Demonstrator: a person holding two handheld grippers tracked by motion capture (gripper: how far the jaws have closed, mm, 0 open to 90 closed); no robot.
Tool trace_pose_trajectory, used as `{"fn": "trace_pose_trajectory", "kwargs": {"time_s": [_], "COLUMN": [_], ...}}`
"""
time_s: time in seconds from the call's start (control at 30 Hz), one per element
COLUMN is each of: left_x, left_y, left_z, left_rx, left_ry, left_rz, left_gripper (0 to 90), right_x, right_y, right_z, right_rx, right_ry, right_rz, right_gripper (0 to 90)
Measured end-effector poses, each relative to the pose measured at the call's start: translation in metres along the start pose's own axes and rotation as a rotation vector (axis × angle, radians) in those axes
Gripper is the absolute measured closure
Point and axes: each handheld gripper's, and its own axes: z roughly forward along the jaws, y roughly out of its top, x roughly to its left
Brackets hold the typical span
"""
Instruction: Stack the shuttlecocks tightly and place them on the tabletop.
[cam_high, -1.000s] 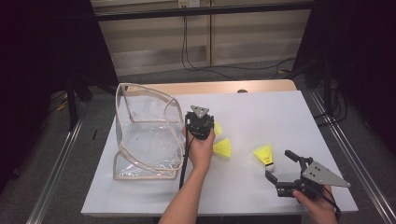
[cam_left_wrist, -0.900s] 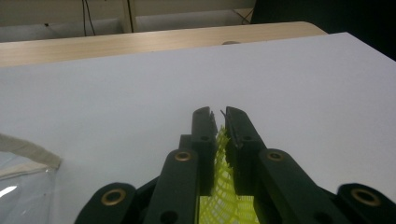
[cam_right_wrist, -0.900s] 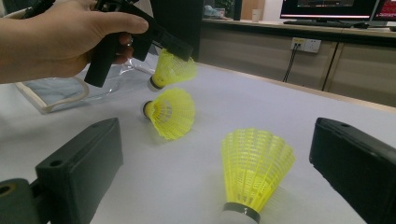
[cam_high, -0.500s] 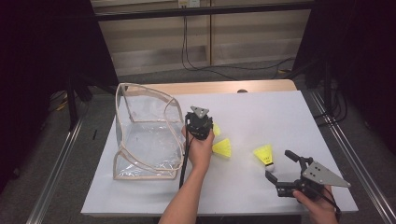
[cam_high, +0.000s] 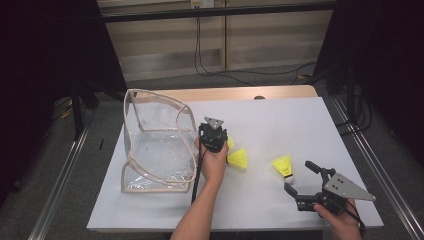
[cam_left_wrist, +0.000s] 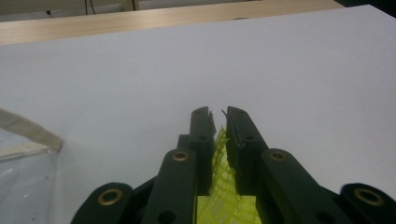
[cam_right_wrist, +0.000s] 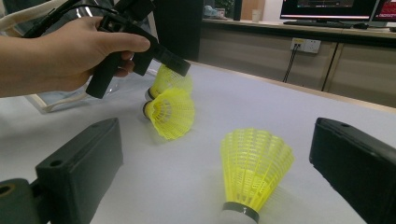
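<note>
Nothing has really moved since before: my left gripper (cam_left_wrist: 218, 116) stays pinched narrow on a yellow shuttlecock (cam_left_wrist: 223, 186), its skirt between my jaws. My right gripper (cam_high: 301, 180) waits wide; another shuttlecock (cam_right_wrist: 252, 175) stands upright between them.

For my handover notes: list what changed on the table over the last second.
Nothing visibly changed. The left gripper stays shut on a yellow shuttlecock, the right gripper stays open by another shuttlecock, and the third shuttlecock and clear bag lie as before.
</note>
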Motion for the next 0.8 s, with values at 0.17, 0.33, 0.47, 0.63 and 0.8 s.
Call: {"fn": "trace_pose_trajectory", "kwargs": {"time_s": [0.17,0.33,0.47,0.63,0.8], "left_x": [-0.0015,-0.0037,-0.0042,-0.005,-0.0066], "left_y": [0.0002,-0.0006,-0.0011,-0.0012,-0.0016], "left_z": [0.0011,0.0028,0.0042,0.0054,0.0062], "left_rx": [0.005,0.017,0.02,0.024,0.028], "left_ry": [-0.01,-0.031,-0.048,-0.049,-0.062], "left_rz": [0.004,0.009,0.006,-0.002,-0.011], "left_gripper": [81.1,79.8,77.3,76.6,74.9], "right_x": [0.0002,0.0001,0.0003,0.0004,0.0002], "right_y": [-0.0001,-0.0001,-0.0001,0.0,-0.0001], "right_z": [0.0002,0.0002,0.0004,0.0004,0.0003], "right_rx": [0.002,0.001,0.002,0.001,0.001], "right_ry": [0.0,0.0,0.002,0.002,0.002], "right_rz": [0.003,-0.001,0.001,-0.002,-0.001], "right_gripper": [2.5,2.5,2.5,2.5,2.5]}}
